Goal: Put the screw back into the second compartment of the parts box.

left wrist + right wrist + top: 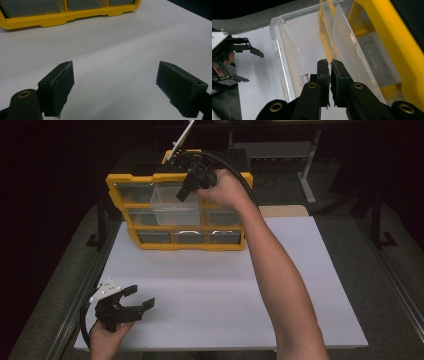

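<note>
A yellow drawer cabinet (116,186) stands at the far side of the white table. One clear plastic drawer (167,207) is pulled out of its upper row. My right gripper (181,194) points down into that drawer, and its jaws (330,65) are shut with only a thin slit and nothing visible between them. A small screw (306,78) lies on the drawer floor (307,50) just left of the jaws. My left gripper (141,297) rests near the table's front left corner, open and with nothing in it (115,85). It also shows in the right gripper view (252,67).
The white tabletop (210,285) spreads between the cabinet and the front edge. The lower row of closed drawers (189,238) faces me. A white rod (183,137) sticks up behind the cabinet. Dark floor and a table leg (306,175) lie beyond.
</note>
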`<state>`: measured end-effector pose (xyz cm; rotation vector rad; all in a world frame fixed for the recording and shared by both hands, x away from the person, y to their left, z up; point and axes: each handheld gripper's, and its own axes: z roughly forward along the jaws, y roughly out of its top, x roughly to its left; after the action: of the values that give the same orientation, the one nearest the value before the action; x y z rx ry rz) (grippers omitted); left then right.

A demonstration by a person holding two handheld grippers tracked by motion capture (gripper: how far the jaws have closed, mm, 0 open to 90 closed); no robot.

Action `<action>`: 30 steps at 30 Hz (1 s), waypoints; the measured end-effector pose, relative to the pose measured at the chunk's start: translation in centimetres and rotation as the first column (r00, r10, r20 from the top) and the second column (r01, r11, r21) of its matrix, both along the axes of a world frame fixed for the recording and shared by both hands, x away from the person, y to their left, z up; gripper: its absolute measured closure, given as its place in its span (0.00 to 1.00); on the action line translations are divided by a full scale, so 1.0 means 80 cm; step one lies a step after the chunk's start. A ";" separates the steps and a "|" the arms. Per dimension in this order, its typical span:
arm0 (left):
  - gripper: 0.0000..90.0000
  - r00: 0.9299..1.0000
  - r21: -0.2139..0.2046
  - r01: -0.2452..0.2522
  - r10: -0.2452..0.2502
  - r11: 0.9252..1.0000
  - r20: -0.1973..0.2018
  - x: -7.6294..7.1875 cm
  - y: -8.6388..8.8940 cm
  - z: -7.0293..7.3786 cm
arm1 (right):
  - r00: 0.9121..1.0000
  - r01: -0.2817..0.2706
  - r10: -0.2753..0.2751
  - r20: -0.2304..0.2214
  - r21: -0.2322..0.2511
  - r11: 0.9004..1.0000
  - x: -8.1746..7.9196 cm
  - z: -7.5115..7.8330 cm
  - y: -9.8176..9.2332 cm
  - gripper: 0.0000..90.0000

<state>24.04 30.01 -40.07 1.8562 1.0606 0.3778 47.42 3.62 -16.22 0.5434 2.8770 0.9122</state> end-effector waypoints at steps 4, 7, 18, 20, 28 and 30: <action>0.16 1.000 -0.012 -0.003 0.003 1.000 0.002 0.000 0.000 0.000 | 1.000 0.001 -0.001 -0.001 0.007 1.000 0.001 -0.002 0.002 0.87; 0.16 1.000 -0.008 -0.002 0.002 1.000 0.002 0.000 0.000 0.000 | 1.000 0.009 -0.009 0.001 0.006 1.000 0.001 -0.002 0.002 0.86; 0.16 1.000 0.005 0.004 -0.004 1.000 0.000 0.000 0.001 0.000 | 0.999 0.019 -0.021 0.032 0.059 0.998 -0.007 0.008 -0.017 0.80; 0.16 1.000 0.002 0.002 -0.002 1.000 0.000 0.000 0.000 0.000 | 0.999 0.024 -0.027 0.036 0.070 0.997 -0.008 0.011 -0.023 0.78; 0.16 1.000 0.006 0.005 -0.005 1.000 0.007 0.000 -0.001 -0.001 | 0.997 0.037 -0.044 0.057 0.117 0.992 -0.020 0.026 -0.049 0.73; 0.16 1.000 0.006 0.006 -0.006 1.000 0.008 0.000 -0.001 -0.001 | 0.997 0.036 -0.043 0.061 0.122 0.992 -0.022 0.028 -0.052 0.72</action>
<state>24.05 29.97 -40.18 1.8611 1.0496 0.3849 45.69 -0.56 -13.99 0.5687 2.7583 1.0829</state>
